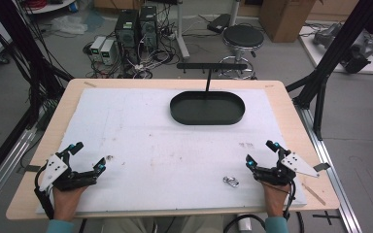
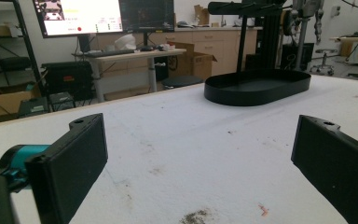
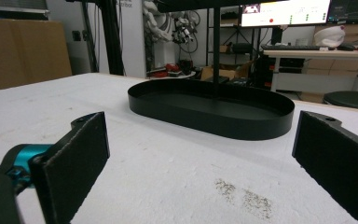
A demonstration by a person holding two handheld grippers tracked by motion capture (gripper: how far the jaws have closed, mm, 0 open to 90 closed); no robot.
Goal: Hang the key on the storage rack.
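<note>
A wooden table (image 1: 281,104) carries a white foam mat (image 1: 141,131).

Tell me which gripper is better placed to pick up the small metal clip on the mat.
Right. The right gripper rests open just beside the metal clip, near the mat's front edge. The left gripper, also open, sits far across the mat, nearer a smaller shiny piece.

**Black jaws, teal joints, grey plates**

Each hand-held gripper, left (image 1: 86,156) and right (image 1: 261,153), has a black frame, flat rectangular black pads, teal fittings at the jaw bases, a grey three-cornered plate with dark holes, and a trailing black cable. The sleeves (image 1: 59,226) are teal.
</note>
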